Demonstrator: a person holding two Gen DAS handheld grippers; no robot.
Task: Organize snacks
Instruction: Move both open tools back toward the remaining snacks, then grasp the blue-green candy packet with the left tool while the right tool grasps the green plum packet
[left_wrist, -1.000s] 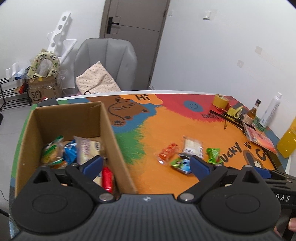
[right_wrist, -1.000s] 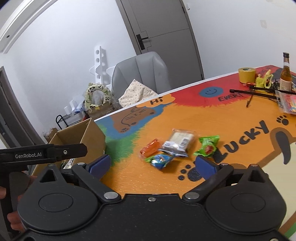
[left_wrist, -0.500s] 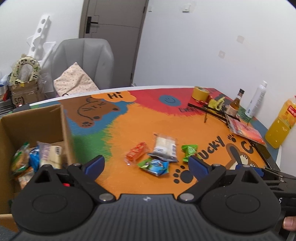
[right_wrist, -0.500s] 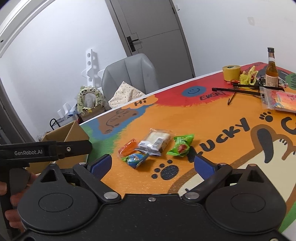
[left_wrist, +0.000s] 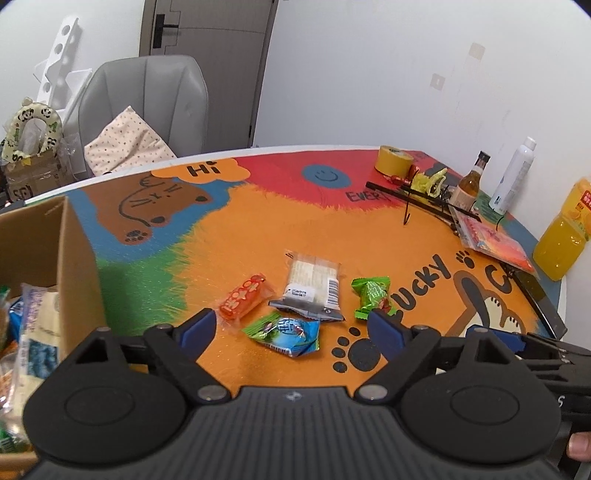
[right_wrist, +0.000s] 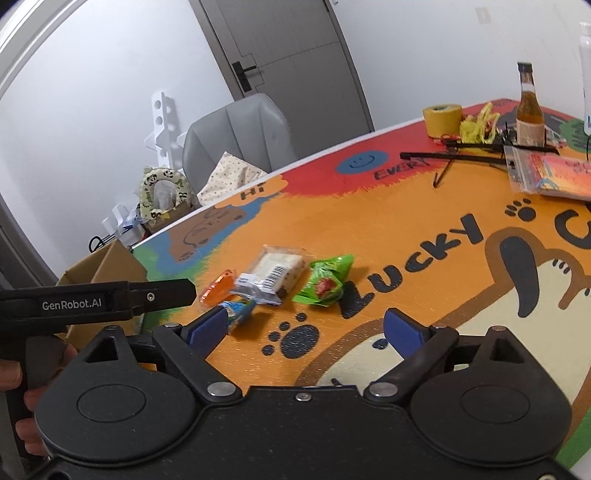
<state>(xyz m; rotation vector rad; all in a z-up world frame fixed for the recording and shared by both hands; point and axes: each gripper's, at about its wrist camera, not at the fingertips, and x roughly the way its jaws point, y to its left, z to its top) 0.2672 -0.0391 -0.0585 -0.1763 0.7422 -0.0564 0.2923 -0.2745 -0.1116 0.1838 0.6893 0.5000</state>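
With the box (left_wrist: 79, 266) at my nine o'clock, my left gripper (left_wrist: 290, 328) and right gripper (right_wrist: 304, 328) are both wide, closing on nothing, while four light, crinkly, slippery snacks (left_wrist: 312, 284) lie at twelve; I'd pinch each across its padded middle.

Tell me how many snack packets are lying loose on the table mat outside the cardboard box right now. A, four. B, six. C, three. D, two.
A: four lie on the mat, an orange packet, a clear-wrapped cake, a green packet and a blue-and-green packet; the other snacks sit inside the cardboard box.
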